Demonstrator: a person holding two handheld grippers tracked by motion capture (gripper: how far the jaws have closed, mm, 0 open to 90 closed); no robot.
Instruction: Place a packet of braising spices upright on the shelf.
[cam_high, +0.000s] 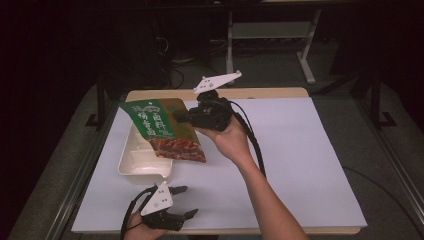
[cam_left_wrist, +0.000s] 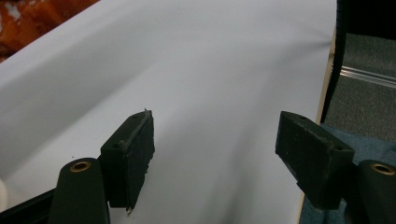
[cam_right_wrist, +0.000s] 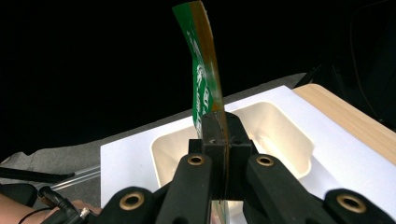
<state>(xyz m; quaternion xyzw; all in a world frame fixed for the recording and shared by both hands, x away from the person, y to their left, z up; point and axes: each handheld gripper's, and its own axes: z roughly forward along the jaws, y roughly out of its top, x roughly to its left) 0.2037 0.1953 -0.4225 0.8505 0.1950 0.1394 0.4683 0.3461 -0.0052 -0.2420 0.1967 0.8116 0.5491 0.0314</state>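
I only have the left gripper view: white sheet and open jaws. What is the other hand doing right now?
Observer: The right gripper is shut on the edge of a green snack pouch, holding it up in the air.
Operator: Where is the pouch relative to the table?
Observer: It hangs above a cream tray at the left of the white sheet.
Operator: Anything in that tray?
Observer: The right gripper view shows the tray's compartment beneath the pouch bare.
Operator: And my left gripper?
Observer: The left gripper sits open, low by the table's near edge, in front of the tray.
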